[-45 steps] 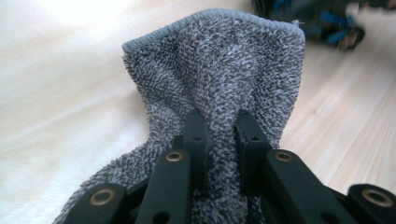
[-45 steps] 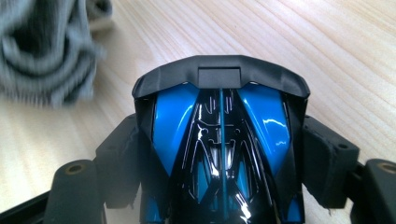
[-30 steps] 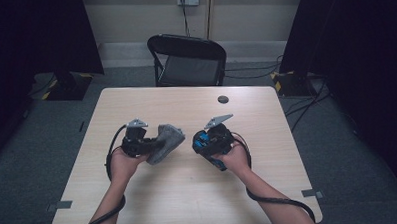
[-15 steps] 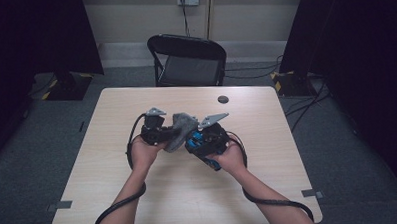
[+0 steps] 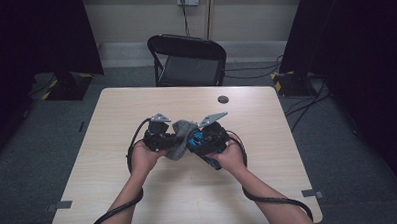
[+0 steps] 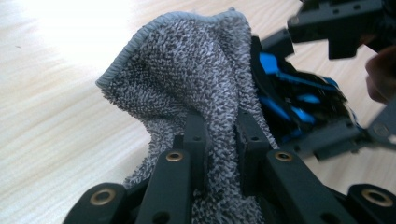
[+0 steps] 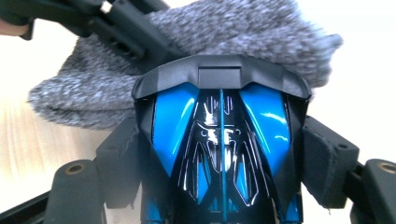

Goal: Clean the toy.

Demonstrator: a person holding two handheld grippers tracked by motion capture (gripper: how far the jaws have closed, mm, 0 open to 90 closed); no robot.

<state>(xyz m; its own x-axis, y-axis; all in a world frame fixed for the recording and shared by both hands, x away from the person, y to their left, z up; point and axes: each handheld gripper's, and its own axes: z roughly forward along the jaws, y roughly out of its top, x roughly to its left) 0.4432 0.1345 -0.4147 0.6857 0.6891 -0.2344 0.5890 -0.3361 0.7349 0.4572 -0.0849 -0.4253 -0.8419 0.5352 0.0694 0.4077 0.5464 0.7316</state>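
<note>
Grey cloth (image 6: 187, 88): terry weave, looped and nubbly pile, one stitched hem edge curving along its top fold. It stands bunched and crumpled, soft peaks, no flat spread. In the high view the cloth (image 5: 180, 137) sits above the middle of the pale wood-grain table (image 5: 136, 104), between the two hands.

Left gripper (image 6: 219, 140): matte black jaws with brass-coloured screw heads at the joints, pinched tight on a fold of the cloth; pile bulges out on both sides of the pads. In the high view the left gripper (image 5: 171, 139) points toward the other hand.

Blue-and-black object (image 7: 222, 140): hard glossy plastic, mirror-bright, symmetrical, angular panels of blue set into black with a thin blue centre line and a matte black hood-like front edge. What it is I cannot tell. Right gripper (image 7: 222, 182) clamps it from both sides, padded jaws pressed against its flanks. The cloth (image 7: 233, 37) lies against the object's front end, touching it. In the left gripper view the blue-and-black object (image 6: 289, 107) sits right behind the cloth.

No writing or brand legible on anything.

A black folding chair (image 5: 187, 60) stands beyond the table.
</note>
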